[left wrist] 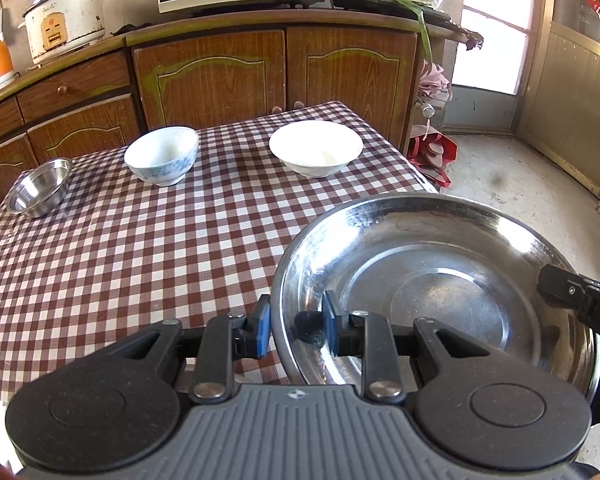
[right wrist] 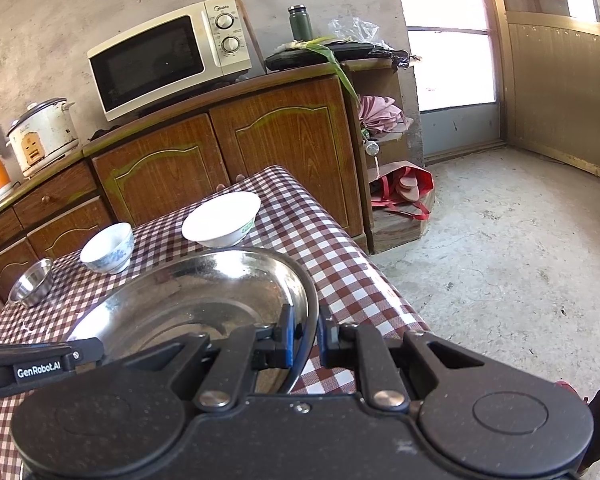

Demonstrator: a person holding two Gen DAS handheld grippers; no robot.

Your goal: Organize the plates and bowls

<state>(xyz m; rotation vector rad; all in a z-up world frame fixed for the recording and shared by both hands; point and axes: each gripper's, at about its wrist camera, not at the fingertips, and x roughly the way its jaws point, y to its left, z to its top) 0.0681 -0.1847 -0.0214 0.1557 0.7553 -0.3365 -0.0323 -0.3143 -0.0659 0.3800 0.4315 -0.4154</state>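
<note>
Both grippers – left, right – are clamped on opposite rims of the steel plate, held over the table's near right corner – mid-carry; next, probably lower it level before letting go

The right tool pinches the rim of a steel plate, one pad inside, one outside. The left tool meets the plate's opposite edge. Beyond the plate on the checked surface sit a white bowl, a blue-patterned bowl and, farthest left, a small steel bowl.
</note>
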